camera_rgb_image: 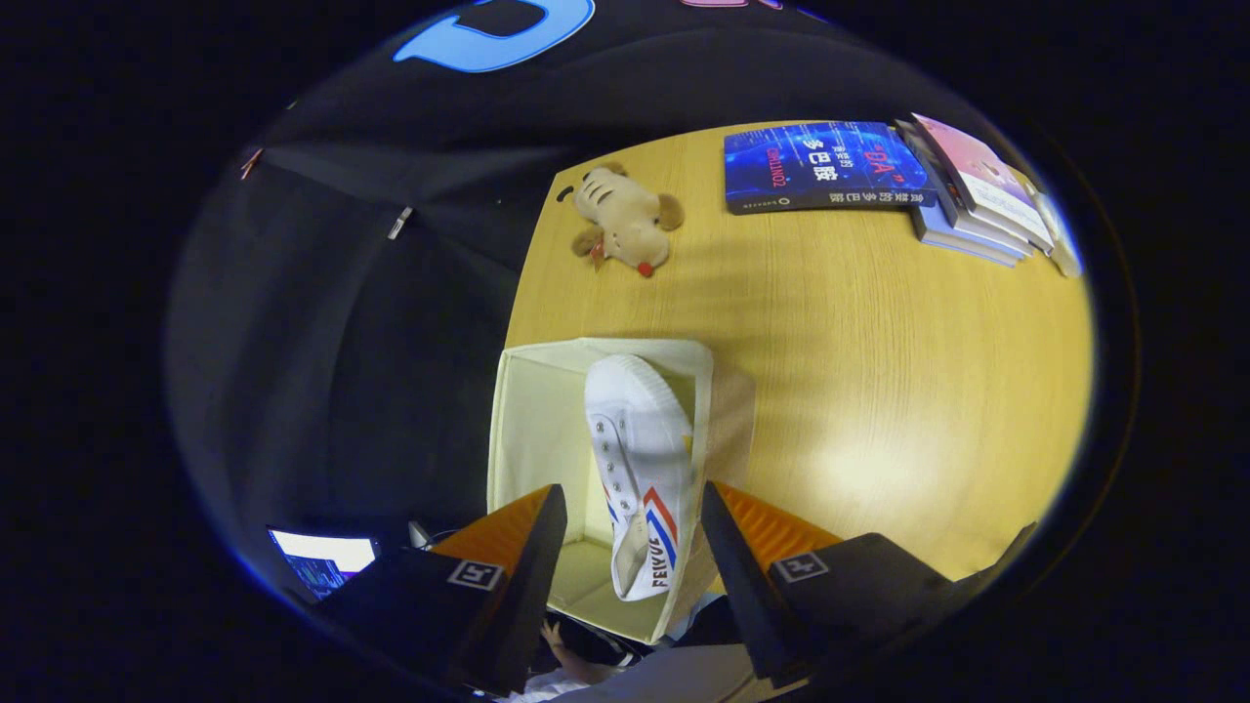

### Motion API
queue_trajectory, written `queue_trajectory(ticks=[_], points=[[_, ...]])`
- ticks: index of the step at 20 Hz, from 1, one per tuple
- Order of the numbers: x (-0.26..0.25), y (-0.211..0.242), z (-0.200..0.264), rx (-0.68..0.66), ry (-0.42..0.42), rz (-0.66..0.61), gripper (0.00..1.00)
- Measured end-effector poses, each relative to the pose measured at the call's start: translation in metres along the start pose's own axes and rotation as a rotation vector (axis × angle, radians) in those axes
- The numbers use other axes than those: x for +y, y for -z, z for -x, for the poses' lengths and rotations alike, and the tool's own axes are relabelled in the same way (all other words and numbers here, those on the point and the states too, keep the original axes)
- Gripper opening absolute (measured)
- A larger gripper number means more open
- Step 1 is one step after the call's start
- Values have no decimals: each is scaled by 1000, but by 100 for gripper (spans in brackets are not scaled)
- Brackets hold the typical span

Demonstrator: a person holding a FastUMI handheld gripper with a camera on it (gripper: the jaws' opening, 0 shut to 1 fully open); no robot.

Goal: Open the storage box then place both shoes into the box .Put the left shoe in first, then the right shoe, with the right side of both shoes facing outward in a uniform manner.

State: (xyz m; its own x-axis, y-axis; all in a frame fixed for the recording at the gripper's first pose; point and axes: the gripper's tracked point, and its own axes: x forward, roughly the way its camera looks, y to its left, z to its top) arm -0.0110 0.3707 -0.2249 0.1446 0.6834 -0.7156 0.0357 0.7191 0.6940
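While gripper [633, 547] hovers above open storage box [532, 410], fingers spread wide, gripping nothing. White canvas shoe [640, 459] stands on edge inside box against far wall, striped side showing, toe pointing away. Judged light, upper soft, rubber sole stiffer; best hold across heel collar or midfoot. Plush dog [625, 223], books [879, 176] on table [879, 391] beyond.

wooden table [859, 391], storage box [527, 430], plush dog [625, 220], books [879, 171]

Cream storage box [532, 430]; white shoe [640, 469] with red and blue stripes; tan plush toy [625, 223], upper centre; blue book [820, 166]; light wood-grain surface [879, 371].
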Motion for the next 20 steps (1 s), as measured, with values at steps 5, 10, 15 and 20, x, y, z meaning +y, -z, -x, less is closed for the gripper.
queue_trajectory(ticks=[5,10,15,20], points=[[1,5,20,-39,-14,61,97],[4,9,54,-187,-26,179,98],[-15,-4,112,-406,15,243,98],[-65,-21,167,-628,111,245,98]])
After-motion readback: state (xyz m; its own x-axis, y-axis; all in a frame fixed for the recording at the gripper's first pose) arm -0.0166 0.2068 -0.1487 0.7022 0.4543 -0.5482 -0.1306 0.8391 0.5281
